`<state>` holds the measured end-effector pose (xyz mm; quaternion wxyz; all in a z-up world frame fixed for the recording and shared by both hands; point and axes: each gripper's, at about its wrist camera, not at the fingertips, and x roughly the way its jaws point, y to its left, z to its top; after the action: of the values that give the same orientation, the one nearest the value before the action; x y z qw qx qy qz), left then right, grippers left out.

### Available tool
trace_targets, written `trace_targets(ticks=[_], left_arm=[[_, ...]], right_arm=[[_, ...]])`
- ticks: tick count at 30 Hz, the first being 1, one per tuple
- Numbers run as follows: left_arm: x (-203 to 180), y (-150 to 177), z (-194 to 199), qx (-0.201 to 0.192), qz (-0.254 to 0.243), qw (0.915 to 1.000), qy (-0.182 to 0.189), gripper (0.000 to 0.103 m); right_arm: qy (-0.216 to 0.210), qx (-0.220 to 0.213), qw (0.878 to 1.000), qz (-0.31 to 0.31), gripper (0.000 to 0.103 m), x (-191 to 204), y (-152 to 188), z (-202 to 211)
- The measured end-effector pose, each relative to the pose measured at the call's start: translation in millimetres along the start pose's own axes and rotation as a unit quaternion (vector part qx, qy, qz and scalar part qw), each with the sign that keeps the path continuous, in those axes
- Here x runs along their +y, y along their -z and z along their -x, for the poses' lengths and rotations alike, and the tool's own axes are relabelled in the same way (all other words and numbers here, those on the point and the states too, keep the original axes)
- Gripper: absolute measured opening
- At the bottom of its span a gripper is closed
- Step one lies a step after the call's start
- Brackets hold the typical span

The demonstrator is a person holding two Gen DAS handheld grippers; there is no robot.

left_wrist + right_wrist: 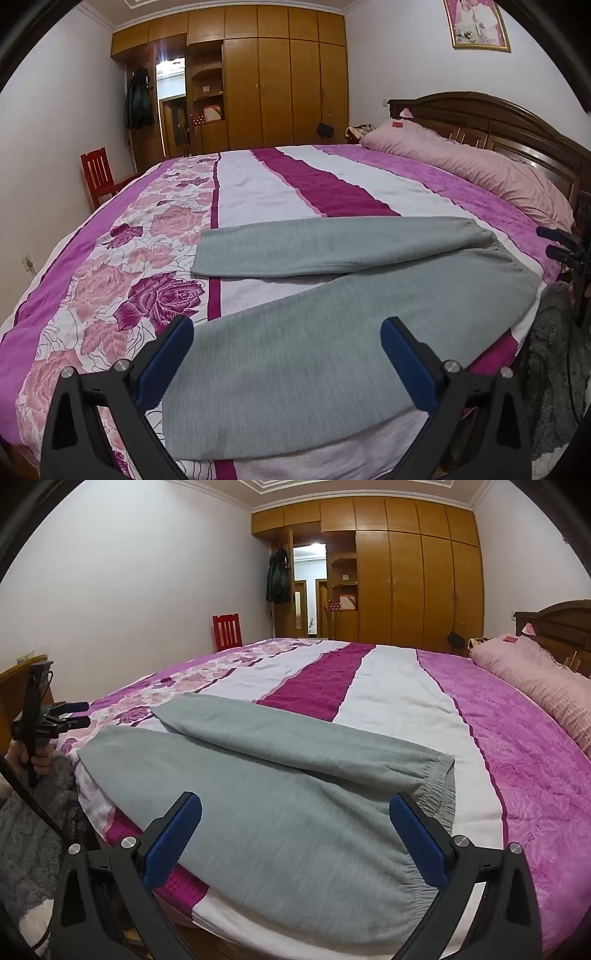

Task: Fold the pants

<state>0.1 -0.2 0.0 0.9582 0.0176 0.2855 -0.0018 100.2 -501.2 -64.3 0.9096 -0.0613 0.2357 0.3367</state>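
Grey pants lie spread on the bed, legs apart in a V; the far leg points left. My left gripper hovers open over the near leg's end, blue pads wide apart and empty. In the right wrist view the same pants show their elastic waistband at the right. My right gripper stands open over the waist end, nothing between its pads. The other gripper appears at each view's edge: the right one and the left one, held by a hand.
The bed has a purple, white and floral cover, with a pink pillow by the dark wooden headboard. A red chair stands beyond the bed's far left. A wooden wardrobe fills the back wall.
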Motion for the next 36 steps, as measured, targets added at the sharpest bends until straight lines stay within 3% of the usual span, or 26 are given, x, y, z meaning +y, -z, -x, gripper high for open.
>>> trace_targets(ticks=[36], left_arm=[[0.3, -0.7, -0.4, 0.001, 0.002, 1.0, 0.002, 0.103]], right_arm=[[-0.003, 0.015, 1.0, -0.001, 0.103, 4.8, 2.9, -4.9]])
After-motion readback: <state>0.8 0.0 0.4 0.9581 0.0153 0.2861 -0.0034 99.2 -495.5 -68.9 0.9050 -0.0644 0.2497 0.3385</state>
